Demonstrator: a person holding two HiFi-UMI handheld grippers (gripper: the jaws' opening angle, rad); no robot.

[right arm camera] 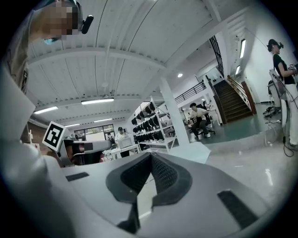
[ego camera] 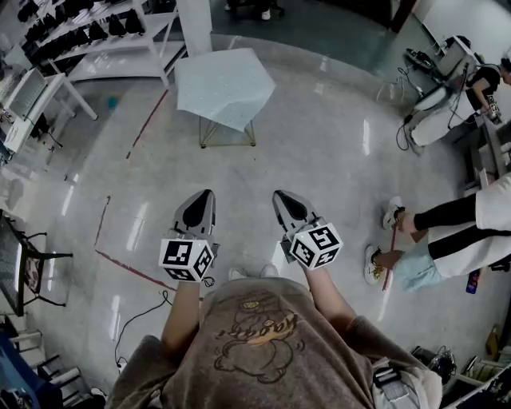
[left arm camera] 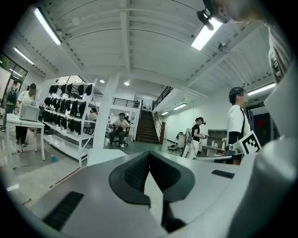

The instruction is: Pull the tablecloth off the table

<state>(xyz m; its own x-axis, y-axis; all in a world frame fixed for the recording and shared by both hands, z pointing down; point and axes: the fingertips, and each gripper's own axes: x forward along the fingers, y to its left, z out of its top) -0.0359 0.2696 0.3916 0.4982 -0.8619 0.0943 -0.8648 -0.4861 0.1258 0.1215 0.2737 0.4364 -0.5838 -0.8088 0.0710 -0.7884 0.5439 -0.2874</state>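
Brown shirt fabric (ego camera: 263, 343) with a cartoon print is filling the bottom of the head view, and the person's bare forearms are reaching forward from it.

A pale, polished floor (ego camera: 319, 152) is spreading under everything, with red tape lines (ego camera: 144, 124) and a dark cable (ego camera: 140, 315) lying on it. At far left, a white desk (ego camera: 28, 96) is standing near white shelves (ego camera: 80, 32) that are carrying rows of dark items. A white pillar (ego camera: 196, 24) is rising behind the middle of the room. On the right, one person (ego camera: 447, 240) is crouching low over the floor and another (ego camera: 479, 80) is bending at a workstation.

The left gripper (ego camera: 205, 193) is hovering above the floor with its jaws pressing together on nothing. The right gripper (ego camera: 281, 195) is hanging just beside it, jaws likewise closing flat against each other and holding nothing. Both are pointing away from the person toward the table, and both are well apart from it.

The tablecloth (ego camera: 223, 84), pale blue-white, is lying spread over the tabletop, which is standing on thin wire legs (ego camera: 227, 144) ahead of the grippers. Its outline is looking roughly five-sided. Its longer stretch seems to be running from far left to near right, though the steep angle is making that hard to judge. One corner is drooping toward the person.
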